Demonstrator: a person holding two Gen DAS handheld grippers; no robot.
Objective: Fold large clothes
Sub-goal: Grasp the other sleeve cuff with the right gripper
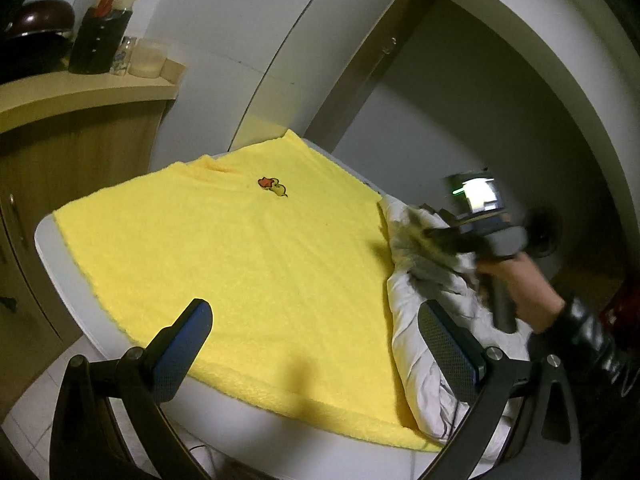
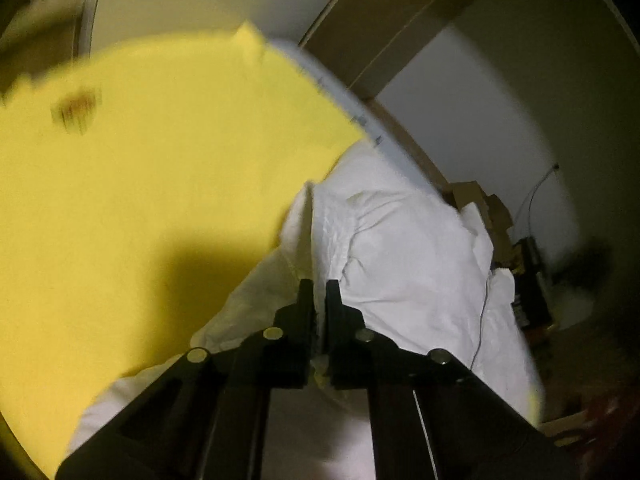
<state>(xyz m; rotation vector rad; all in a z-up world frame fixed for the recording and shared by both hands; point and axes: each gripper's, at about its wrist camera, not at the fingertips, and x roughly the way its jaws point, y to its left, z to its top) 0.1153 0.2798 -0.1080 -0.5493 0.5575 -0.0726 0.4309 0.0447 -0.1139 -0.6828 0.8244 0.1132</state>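
Note:
A white garment (image 1: 420, 332) lies bunched along the right edge of the table, also seen in the right wrist view (image 2: 400, 248). A yellow blanket (image 1: 240, 264) with a small duck patch (image 1: 274, 187) covers the white table (image 1: 44, 240); it also shows in the right wrist view (image 2: 140, 200). My left gripper (image 1: 316, 344) is open and empty above the blanket's near edge. My right gripper (image 2: 320, 292) is shut on a fold of the white garment; in the left wrist view it (image 1: 432, 240) holds the cloth at the table's right side.
A wooden cabinet (image 1: 60, 168) stands at the left, with a dark bottle (image 1: 100, 40), jars (image 1: 148, 58) and a dark bowl (image 1: 36, 28) on top. White wall and a brown door frame (image 1: 360, 80) lie behind. Boxes and cables (image 2: 520, 256) sit on the floor at the right.

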